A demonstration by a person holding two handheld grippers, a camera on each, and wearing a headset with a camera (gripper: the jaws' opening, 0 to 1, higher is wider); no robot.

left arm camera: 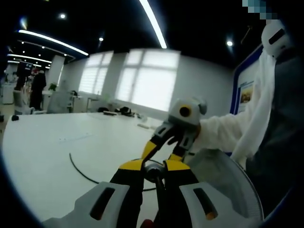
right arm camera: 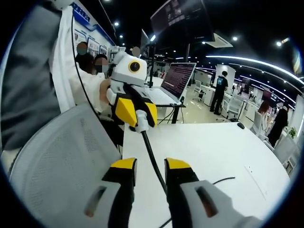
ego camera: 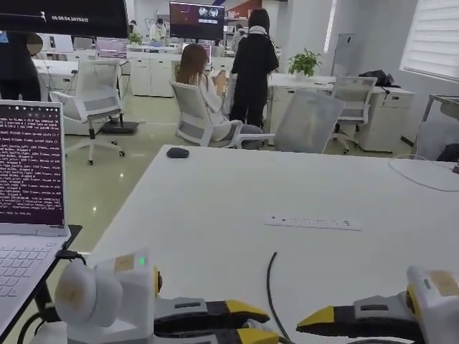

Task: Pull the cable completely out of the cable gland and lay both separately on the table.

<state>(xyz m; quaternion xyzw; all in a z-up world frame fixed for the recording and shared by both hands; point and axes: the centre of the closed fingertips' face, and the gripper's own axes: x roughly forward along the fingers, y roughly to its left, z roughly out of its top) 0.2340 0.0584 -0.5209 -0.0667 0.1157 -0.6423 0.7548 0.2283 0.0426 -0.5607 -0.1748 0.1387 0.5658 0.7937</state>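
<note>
A white cable gland point(right arm camera: 141, 120) sits between the yellow jaws of my left gripper point(right arm camera: 137, 114), which is shut on it. The gland point(left arm camera: 153, 171) appears round at the tips of my left gripper point(left arm camera: 153, 167). A thin black cable point(right arm camera: 148, 147) leaves the gland and runs between the jaws of my right gripper point(right arm camera: 151, 166), which stand apart around it. The cable point(ego camera: 271, 279) trails away over the white table point(ego camera: 215, 215). Left gripper point(ego camera: 254, 322) and right gripper point(ego camera: 308, 324) face each other tip to tip at the near table edge.
An open laptop point(ego camera: 29, 186) stands on a side stand at left. A white power strip point(ego camera: 312, 222) lies mid-table, with a dark mouse point(ego camera: 177, 153) at the far edge and a white cord loop point(ego camera: 423, 179) at right. A mesh chair back point(right arm camera: 57, 156) is close behind the grippers.
</note>
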